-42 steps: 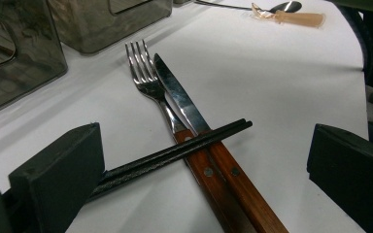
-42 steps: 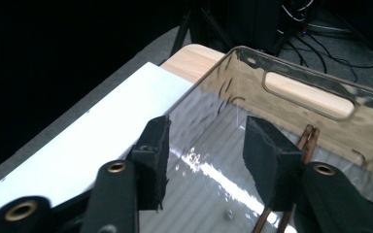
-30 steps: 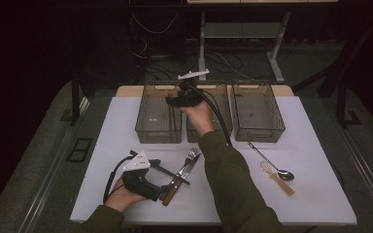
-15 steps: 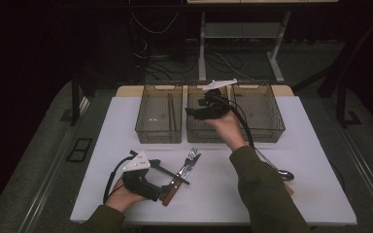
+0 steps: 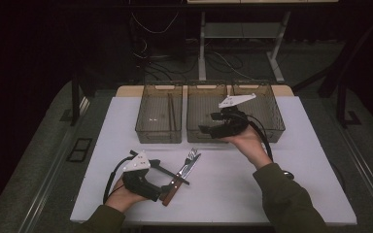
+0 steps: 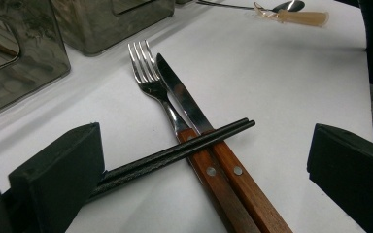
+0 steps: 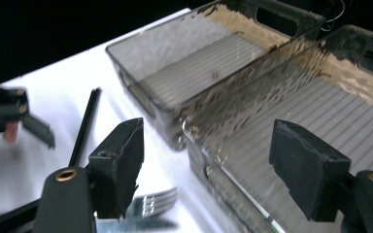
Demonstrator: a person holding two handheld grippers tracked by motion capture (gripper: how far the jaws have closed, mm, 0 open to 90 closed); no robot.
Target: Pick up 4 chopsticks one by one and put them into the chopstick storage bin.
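The left gripper [image 5: 167,187] rests low on the white table [image 5: 233,189], jaws spread wide around nothing. Just ahead of it lie one fork [image 6: 151,80] and one knife [image 6: 184,99], side by side, with two black chopsticks [image 6: 175,150] laid across their wooden handles. Beyond stand three clear bins [image 5: 159,116] in a row. The right gripper [image 5: 213,130] hangs over the middle bin's [image 5: 197,132] front edge, jaws wide and empty (a spoon [image 6: 281,6] lies far off).

Dark room (grey floor [image 5: 39,145])
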